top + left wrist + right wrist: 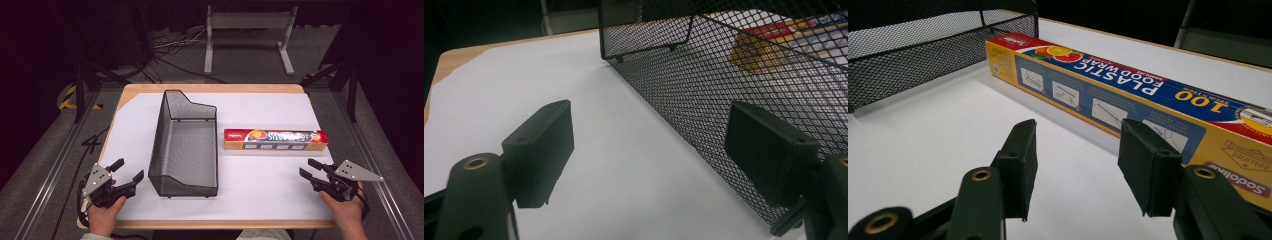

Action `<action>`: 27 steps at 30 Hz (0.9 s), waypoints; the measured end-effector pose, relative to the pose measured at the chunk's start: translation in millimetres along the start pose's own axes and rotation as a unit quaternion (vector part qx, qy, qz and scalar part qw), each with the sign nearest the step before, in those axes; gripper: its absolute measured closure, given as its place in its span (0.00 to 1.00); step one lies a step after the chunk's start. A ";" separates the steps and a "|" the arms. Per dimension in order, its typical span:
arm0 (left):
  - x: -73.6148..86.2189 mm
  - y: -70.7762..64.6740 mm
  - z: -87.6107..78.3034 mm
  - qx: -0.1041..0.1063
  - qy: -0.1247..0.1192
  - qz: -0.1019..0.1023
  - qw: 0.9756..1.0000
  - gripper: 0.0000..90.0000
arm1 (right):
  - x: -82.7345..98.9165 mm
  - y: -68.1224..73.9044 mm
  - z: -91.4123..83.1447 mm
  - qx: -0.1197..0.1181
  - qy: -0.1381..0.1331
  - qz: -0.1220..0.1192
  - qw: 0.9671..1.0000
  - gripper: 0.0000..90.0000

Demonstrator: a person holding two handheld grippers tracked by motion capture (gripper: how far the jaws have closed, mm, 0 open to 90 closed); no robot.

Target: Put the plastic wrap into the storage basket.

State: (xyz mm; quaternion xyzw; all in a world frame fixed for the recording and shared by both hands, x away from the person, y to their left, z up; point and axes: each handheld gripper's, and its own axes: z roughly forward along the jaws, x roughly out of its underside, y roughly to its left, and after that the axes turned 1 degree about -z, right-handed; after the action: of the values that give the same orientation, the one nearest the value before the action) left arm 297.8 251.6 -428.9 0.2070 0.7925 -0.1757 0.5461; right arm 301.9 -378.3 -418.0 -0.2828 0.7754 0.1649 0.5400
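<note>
A long box of plastic food wrap (pixel 275 139), yellow, blue and red, lies flat on the white sheet, right of a black wire-mesh basket (pixel 186 145). My left gripper (pixel 127 171) rests at the table's front left corner, open, with nothing between its jaws; the basket's mesh wall (pixel 704 90) stands just to its right. At the front right, my right gripper (pixel 311 168) is open and empty, pointing toward the near side of the food wrap box (pixel 1128 95), a short way off it. The basket (pixel 923 45) lies beyond to the left in the right gripper view.
A white sheet (pixel 260 190) covers most of the wooden table (pixel 210 88). Metal rails (pixel 55 165) run along both sides of the table. A white stand (pixel 247 35) and cables lie on the floor beyond the far edge.
</note>
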 end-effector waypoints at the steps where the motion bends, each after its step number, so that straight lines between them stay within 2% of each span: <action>1: -0.4 -0.5 -0.1 0.000 0.000 0.000 1.000 0.23 | 0.0 0.2 0.0 0.000 0.001 0.000 1.000 0.56; 5: -0.6 -0.5 0.3 -0.001 -0.002 -0.004 1.000 0.23 | -2.0 0.6 -1.0 -0.006 0.003 0.000 1.000 0.58; 8: -0.9 -0.8 0.5 -0.002 -0.003 -0.004 1.000 0.23 | -4.7 1.4 -2.6 -0.002 0.003 -0.009 1.000 0.60; 15: -0.9 -0.8 0.0 -0.002 -0.004 -0.004 1.000 0.23 | -5.1 1.1 -4.2 0.002 0.010 -0.011 1.000 0.66; 19: -0.5 -1.7 -0.1 -0.002 -0.004 -0.001 1.000 0.25 | -11.8 3.0 -4.5 -0.026 0.014 -0.012 0.999 0.80; 23: -0.8 -3.1 -0.2 -0.003 -0.004 0.003 1.000 0.28 | -25.3 10.0 -3.4 -0.049 0.012 -0.025 0.998 0.86; 27: -0.5 -3.5 0.3 -0.002 -0.002 0.005 1.000 0.30 | -37.0 19.5 3.3 -0.066 0.024 -0.043 0.997 0.96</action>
State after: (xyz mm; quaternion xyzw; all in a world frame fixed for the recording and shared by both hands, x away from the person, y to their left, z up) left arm 296.3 248.3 -428.3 0.2097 0.7909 -0.1716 0.5487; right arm 301.8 -351.5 -385.8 -0.3544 0.7626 0.1855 0.5083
